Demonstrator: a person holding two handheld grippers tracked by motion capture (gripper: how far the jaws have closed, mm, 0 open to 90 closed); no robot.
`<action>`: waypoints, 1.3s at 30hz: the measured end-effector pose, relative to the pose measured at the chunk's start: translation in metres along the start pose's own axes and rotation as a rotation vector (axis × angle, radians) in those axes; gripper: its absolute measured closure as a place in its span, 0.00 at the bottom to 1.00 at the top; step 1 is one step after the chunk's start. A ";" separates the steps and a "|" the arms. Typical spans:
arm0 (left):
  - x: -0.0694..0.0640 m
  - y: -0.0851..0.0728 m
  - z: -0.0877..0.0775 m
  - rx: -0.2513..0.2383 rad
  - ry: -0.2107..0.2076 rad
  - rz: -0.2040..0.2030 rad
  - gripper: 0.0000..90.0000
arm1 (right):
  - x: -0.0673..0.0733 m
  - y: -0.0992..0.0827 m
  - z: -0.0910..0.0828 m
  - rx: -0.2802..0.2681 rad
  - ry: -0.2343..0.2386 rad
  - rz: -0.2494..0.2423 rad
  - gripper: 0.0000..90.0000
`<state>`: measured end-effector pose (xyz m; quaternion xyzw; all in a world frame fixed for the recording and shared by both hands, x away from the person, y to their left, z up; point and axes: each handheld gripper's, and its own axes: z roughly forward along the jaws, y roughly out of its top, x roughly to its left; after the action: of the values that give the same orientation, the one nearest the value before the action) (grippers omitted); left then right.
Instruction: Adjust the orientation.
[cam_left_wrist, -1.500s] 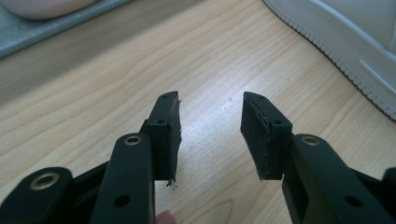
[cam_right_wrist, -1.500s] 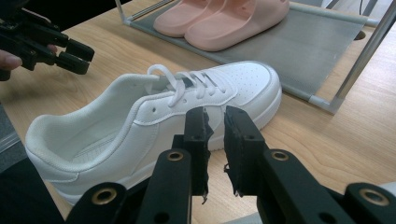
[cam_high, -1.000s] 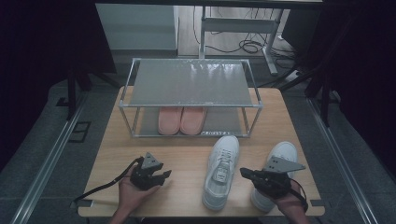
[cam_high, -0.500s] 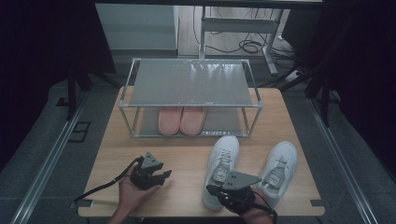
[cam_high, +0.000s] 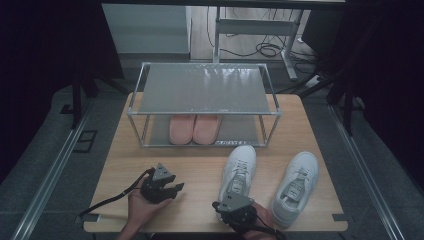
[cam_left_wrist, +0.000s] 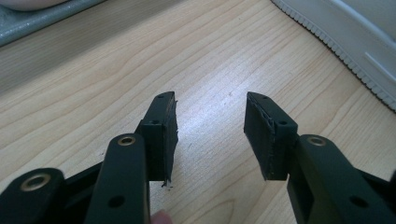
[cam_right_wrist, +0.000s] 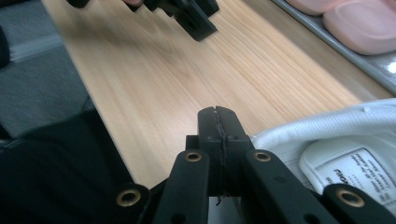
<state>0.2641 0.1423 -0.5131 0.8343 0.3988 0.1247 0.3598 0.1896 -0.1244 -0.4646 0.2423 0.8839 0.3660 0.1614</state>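
Two white sneakers lie on the wooden table (cam_high: 200, 165): one (cam_high: 240, 170) near the middle, the other (cam_high: 296, 186) to its right. My right gripper (cam_high: 222, 205) sits at the heel of the middle sneaker (cam_right_wrist: 327, 135). In the right gripper view its jaws (cam_right_wrist: 215, 113) are shut with nothing between them, just left of the heel collar. My left gripper (cam_high: 175, 189) rests low over the table at the front left. It stands open over bare wood (cam_left_wrist: 210, 100), with the sneaker's sole (cam_left_wrist: 336, 37) off to its right.
A metal two-tier rack (cam_high: 205, 90) stands at the back of the table, with a pair of pink slippers (cam_high: 195, 128) on its lower shelf. Bare wood lies between the two grippers. The table's front edge is just below both hands.
My right gripper has moved left, from over the right sneaker to the heel of the middle sneaker, staying shut. The left gripper has kept still.
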 end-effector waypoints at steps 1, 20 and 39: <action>0.000 0.000 0.000 0.000 0.000 0.000 0.61 | 0.001 0.000 0.000 0.004 -0.005 -0.002 1.00; 0.000 0.000 0.001 0.002 -0.015 -0.006 0.61 | -0.014 -0.035 -0.039 0.007 -0.079 0.063 1.00; 0.001 0.001 0.001 -0.006 -0.027 -0.011 0.61 | -0.083 -0.022 -0.089 -0.045 -0.088 0.166 1.00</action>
<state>0.2663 0.1419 -0.5133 0.8325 0.3982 0.1124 0.3683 0.2100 -0.2337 -0.4108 0.3268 0.8445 0.3867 0.1744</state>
